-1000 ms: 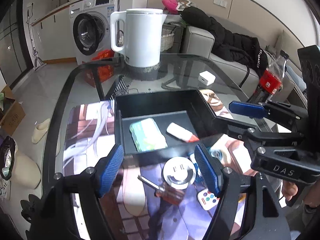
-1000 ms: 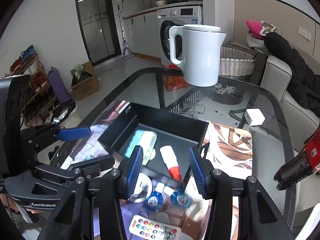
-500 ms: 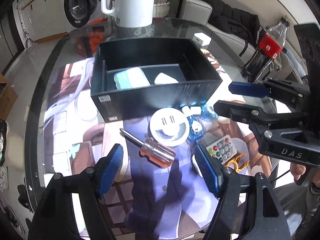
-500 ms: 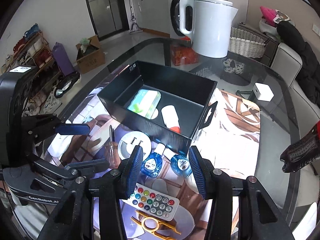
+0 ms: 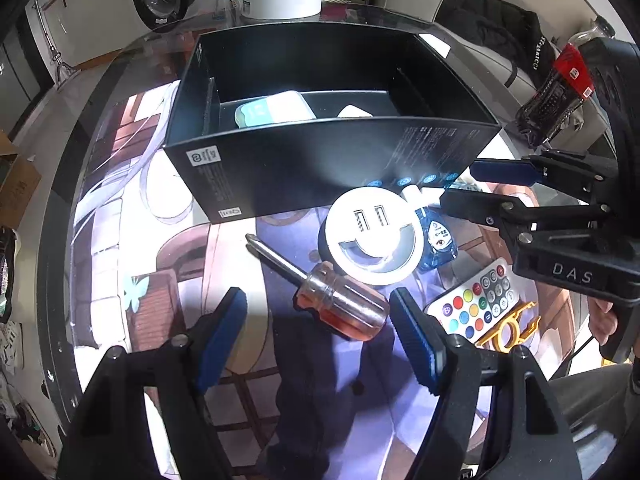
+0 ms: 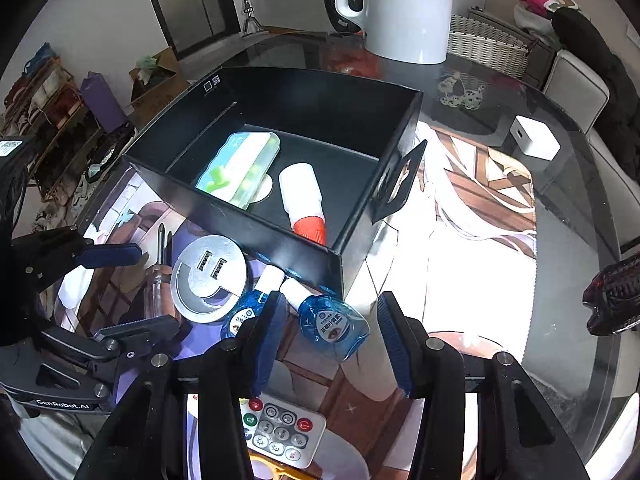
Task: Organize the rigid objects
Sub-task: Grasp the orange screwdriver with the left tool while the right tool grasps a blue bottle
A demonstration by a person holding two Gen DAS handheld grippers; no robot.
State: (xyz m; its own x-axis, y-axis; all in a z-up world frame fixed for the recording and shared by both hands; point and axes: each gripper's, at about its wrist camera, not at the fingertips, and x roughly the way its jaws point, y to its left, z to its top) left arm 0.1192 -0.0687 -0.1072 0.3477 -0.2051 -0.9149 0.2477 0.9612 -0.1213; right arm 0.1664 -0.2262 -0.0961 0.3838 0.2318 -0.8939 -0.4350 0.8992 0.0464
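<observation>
A black box (image 5: 328, 168) (image 6: 304, 92) on the printed mat holds a green case (image 6: 240, 164) and a white tube with a red cap (image 6: 302, 200). In front of it lie a screwdriver with an orange handle (image 5: 340, 304), a round white USB hub (image 5: 372, 236) (image 6: 208, 276), two blue bottles (image 6: 334, 322), a remote (image 5: 476, 304) (image 6: 280, 428) and a gold piece (image 5: 508, 328). My left gripper (image 5: 318, 334) is open, its fingers either side of the screwdriver handle. My right gripper (image 6: 326, 340) is open around one blue bottle.
A white kettle (image 6: 400, 4) stands behind the box on the glass table (image 6: 568, 280). A white charger cube (image 6: 534, 142) sits to the right. A cola bottle (image 5: 556, 92) stands at the right edge. A sofa and washing machine lie beyond.
Both grippers have come down and closer to the items in front of the box. The left now straddles the screwdriver handle, the right one blue bottle. Both stay open.
</observation>
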